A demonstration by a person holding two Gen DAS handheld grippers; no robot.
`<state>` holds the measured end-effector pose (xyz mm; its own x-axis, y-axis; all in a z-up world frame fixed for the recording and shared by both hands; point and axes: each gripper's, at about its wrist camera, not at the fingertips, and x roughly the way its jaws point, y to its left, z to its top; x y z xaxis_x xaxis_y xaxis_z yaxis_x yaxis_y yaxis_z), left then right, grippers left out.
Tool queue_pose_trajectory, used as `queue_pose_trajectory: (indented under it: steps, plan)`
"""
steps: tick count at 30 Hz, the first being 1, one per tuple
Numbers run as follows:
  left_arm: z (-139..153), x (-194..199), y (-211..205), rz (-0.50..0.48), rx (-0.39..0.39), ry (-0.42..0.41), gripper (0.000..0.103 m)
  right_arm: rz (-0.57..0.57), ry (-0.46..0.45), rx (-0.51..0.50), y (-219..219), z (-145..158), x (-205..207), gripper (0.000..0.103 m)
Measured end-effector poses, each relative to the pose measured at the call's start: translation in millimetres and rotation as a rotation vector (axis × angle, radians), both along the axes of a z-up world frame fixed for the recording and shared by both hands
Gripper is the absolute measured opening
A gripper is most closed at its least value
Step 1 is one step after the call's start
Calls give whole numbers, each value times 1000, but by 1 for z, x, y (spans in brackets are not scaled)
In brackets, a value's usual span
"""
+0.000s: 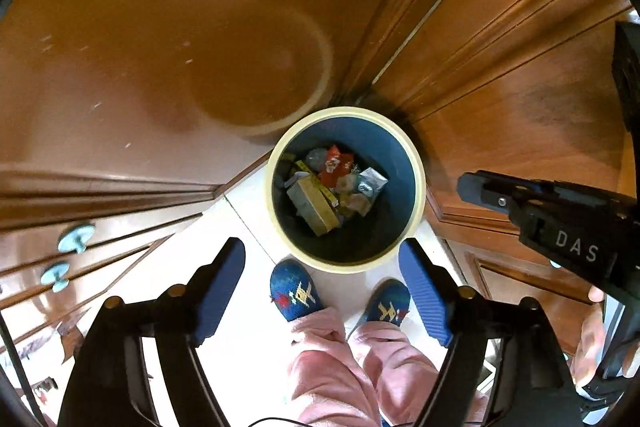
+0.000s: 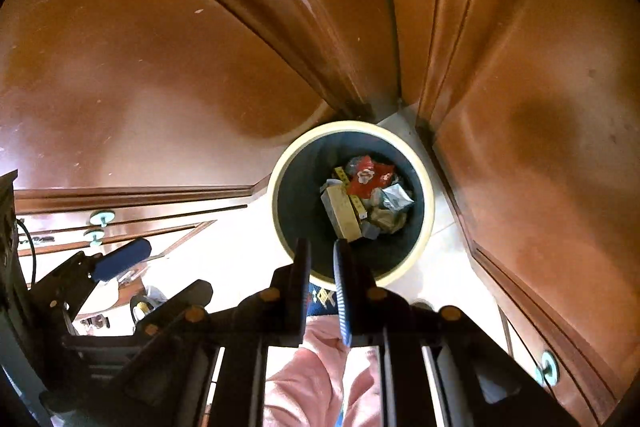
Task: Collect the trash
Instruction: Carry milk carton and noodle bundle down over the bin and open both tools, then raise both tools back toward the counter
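Home interior, likely bedroom or hallway corner: polished wooden cabinet doors [image 1: 500, 39], drawers with pale blue knobs [image 1: 74, 237], tiled floor [image 1: 240, 227], small waste bin [image 1: 418, 163], slippered feet [image 1: 294, 291].

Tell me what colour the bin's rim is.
The bin has a cream rim and a dark blue-grey inside, clearest in the left wrist view.

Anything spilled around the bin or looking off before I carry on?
Nothing stands out. The bin stands upright in the corner, its trash all inside, and no litter shows on the pale floor around it. Both grippers hold nothing.
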<state>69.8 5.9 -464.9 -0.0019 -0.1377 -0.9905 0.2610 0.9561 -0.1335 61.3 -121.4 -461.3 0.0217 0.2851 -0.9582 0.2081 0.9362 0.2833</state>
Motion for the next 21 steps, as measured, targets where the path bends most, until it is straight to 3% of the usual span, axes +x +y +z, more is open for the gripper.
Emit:
queue_pose_trajectory:
  steps: [9, 21]
  plan:
    - [43, -17, 10, 16, -6, -30, 79, 7, -21, 7, -2, 44, -15, 12]
    - [188, -48, 4, 36, -88, -216, 90, 61, -205, -1, -6, 179, -34, 12]
